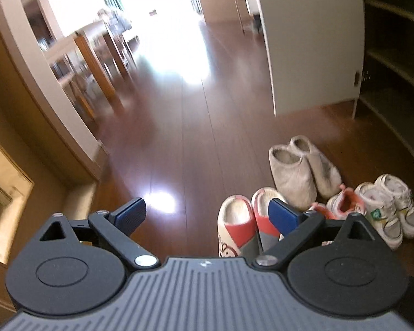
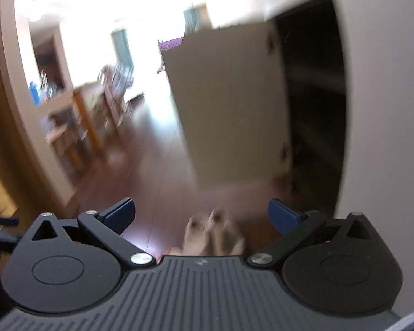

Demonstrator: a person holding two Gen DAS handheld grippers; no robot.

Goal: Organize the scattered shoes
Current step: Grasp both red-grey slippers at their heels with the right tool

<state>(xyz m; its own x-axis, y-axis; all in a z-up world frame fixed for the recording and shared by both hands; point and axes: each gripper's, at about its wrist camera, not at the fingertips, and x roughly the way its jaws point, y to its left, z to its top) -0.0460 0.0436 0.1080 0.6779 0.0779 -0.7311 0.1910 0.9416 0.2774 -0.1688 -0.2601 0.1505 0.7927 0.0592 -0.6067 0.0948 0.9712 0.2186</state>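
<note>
Several shoes stand in pairs on the brown wooden floor in the left wrist view: grey fuzzy slippers (image 1: 300, 168), red and cream slippers (image 1: 243, 220), small pink and white sneakers (image 1: 342, 201) and white sneakers (image 1: 386, 207). My left gripper (image 1: 208, 216) hangs open above the floor, with nothing between its blue pads; its right finger overlaps the red slippers in the picture. The right wrist view is blurred. My right gripper (image 2: 201, 216) is open and empty there, and the grey slippers (image 2: 212, 234) show dimly beneath it.
A white cabinet door (image 1: 314, 41) stands open beside dark shelves (image 1: 394, 55) at the right. A wooden table with chairs (image 1: 93, 52) stands at the far left, and a wall edge (image 1: 69, 127) juts in on the left. In the right wrist view the cabinet door (image 2: 229, 102) fronts the dark opening (image 2: 314, 96).
</note>
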